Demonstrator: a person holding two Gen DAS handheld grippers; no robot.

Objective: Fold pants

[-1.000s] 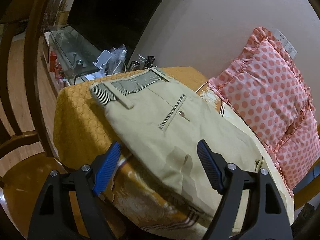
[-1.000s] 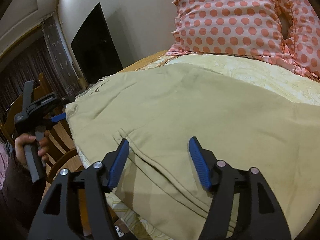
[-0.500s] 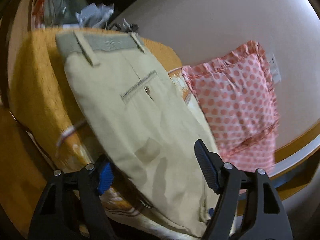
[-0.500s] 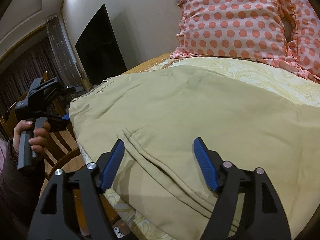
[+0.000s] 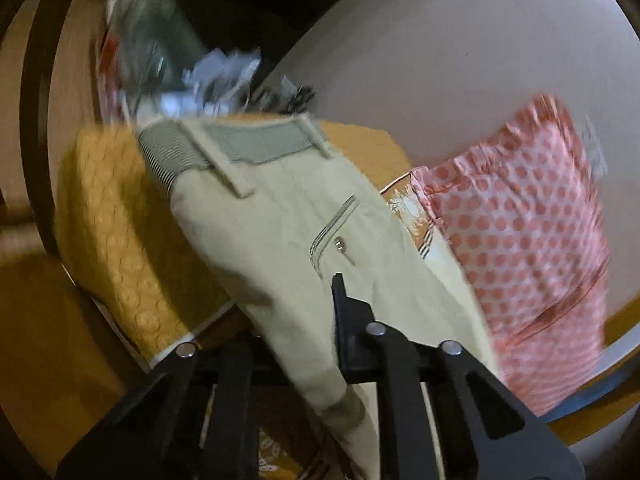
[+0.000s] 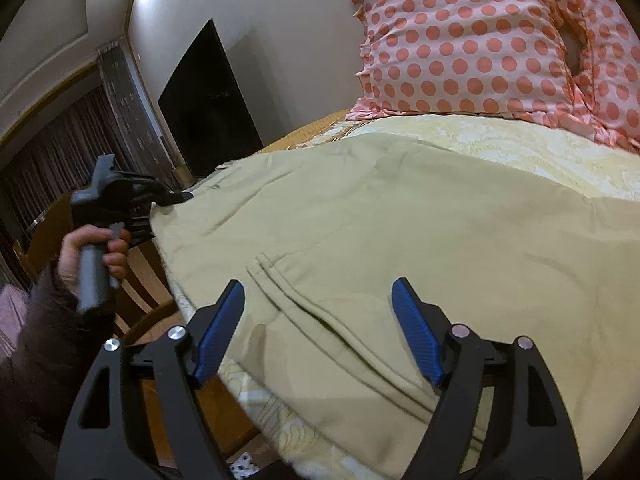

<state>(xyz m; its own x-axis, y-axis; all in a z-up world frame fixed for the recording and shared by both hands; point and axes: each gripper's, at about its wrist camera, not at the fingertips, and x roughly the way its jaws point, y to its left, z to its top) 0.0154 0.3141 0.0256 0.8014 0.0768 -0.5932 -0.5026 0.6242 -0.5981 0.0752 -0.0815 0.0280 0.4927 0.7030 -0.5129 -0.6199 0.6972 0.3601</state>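
Your left tool (image 6: 176, 198) sits at the bed's (image 6: 520, 148) side edge, gripped by your left hand (image 6: 94, 254) on its handle, tips at the pants' (image 6: 360, 220) border near the waistband end. In its own view one finger (image 5: 340, 300) lies on top of the khaki cloth, the other is hidden beneath; fabric runs between them, so it looks clamped on the pants edge. That view is motion-blurred.

Your right tool (image 6: 318, 320) hovers low over the leg end of the pants, spread wide, blue pads (image 6: 416, 328) either side of the hem seam, gripping nothing.

Pants lie flat lengthwise along the bed's near side: waistband (image 5: 240, 148) with belt loops over the orange cover (image 5: 108, 208), welt back pocket (image 5: 332, 232) with button facing up. Polka-dot pillow (image 6: 480, 40) stands at the far edge against the wall.
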